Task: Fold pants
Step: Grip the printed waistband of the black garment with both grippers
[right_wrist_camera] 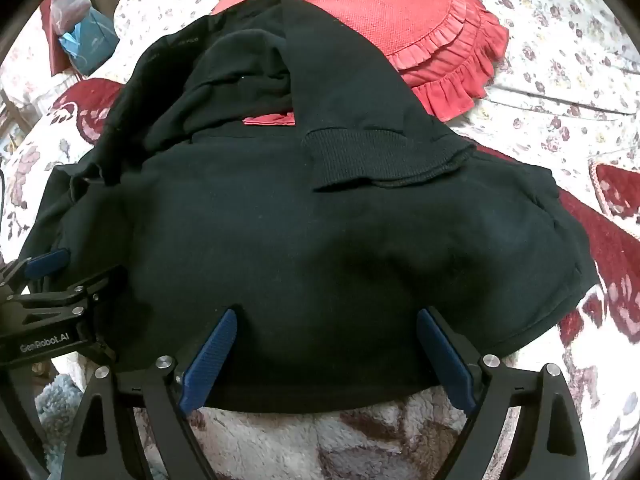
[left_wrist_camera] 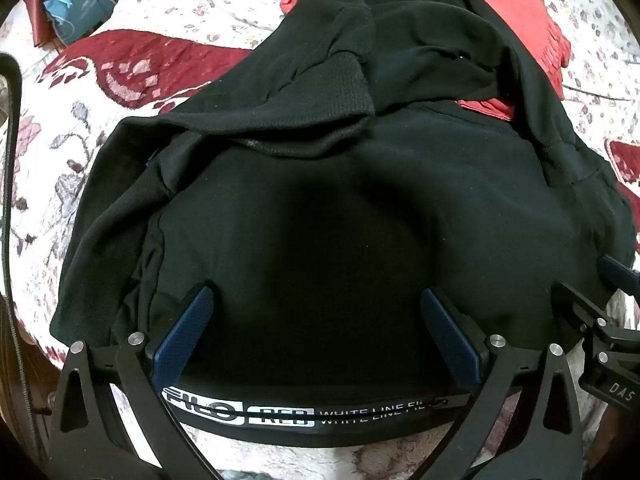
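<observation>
Black pants (left_wrist_camera: 320, 200) (right_wrist_camera: 300, 220) lie bunched on a floral bedspread (left_wrist_camera: 48, 152), their legs folded back over the body. One ribbed cuff (left_wrist_camera: 344, 92) (right_wrist_camera: 360, 156) rests on top. The waistband (left_wrist_camera: 320, 416), printed with white lettering, is the nearest edge. My left gripper (left_wrist_camera: 316, 296) hangs open over that near part, pointing steeply down, with cloth beneath the wide jaws but not pinched. Beside it to the right, my right gripper (right_wrist_camera: 326, 316) is equally open above the pants' near hem. Each gripper shows at the edge of the other's view.
A red frilled cushion (right_wrist_camera: 380, 20) (left_wrist_camera: 520, 12) lies behind the pants, partly under them. A pale blue bag (right_wrist_camera: 88, 36) sits at the far left. A fluffy blanket (right_wrist_camera: 340, 440) covers the near edge below the grippers.
</observation>
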`<state>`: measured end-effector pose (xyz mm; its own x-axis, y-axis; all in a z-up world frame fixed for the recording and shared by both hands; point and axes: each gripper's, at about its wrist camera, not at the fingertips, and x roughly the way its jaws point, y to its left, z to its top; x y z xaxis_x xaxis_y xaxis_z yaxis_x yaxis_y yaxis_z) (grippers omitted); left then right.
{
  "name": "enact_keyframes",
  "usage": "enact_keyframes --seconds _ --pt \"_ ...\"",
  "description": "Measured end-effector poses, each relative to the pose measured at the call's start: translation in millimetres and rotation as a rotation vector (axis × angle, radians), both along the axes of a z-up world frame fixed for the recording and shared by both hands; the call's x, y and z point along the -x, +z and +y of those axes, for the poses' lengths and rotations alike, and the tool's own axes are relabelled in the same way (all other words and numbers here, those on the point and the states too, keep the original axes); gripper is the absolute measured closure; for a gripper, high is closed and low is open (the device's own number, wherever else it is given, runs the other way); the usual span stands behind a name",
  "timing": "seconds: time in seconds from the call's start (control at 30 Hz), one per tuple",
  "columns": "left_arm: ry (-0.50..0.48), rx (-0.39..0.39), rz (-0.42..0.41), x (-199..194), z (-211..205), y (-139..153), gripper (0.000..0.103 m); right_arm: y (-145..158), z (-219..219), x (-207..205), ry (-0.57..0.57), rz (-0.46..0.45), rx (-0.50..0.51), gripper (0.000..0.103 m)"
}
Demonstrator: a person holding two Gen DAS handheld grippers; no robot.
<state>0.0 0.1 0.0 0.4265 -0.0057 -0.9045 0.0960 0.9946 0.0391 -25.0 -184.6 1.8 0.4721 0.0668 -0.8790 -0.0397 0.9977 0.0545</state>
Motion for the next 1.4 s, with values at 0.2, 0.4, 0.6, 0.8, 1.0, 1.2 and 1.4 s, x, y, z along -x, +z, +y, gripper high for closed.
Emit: enact_keyframes --seconds 0.2,0.4,0.6,0.8,1.0,1.2,1.4 --pt "-0.004 0.0 -0.004 -0.1 0.7 0.2 0.0 -1.0 -0.2 0.4 -0.002 0.001 0.006 0.012" --pt "0.0 -0.003 -0.006 -0.2 -3.0 -0.4 0.0 -1.3 0.2 -0.1 -0.003 0.002 0.01 0.011" --pt "-0.001 -0.002 -0.006 1.3 -1.7 -0.2 0.0 -0.4 -1.0 -1.0 -0.002 0.003 0.011 0.011" --pt "-0.003 -0.002 -0.006 1.5 -1.3 -0.3 0.0 1.2 -1.9 -2.0 -0.005 0.004 0.012 0.011" --pt "-0.001 -0.003 -0.005 2.8 -1.1 0.1 0.0 1.2 -1.4 -2.0 -0.003 0.004 0.012 0.011" --pt "-0.003 -0.003 -0.005 2.7 -1.6 -0.1 0.0 1.7 -1.9 -2.3 -0.005 0.004 0.012 0.011" --pt "-0.002 -0.003 -0.004 2.7 -2.0 0.0 0.0 1.7 -2.8 -2.4 -0.005 0.004 0.014 0.011"
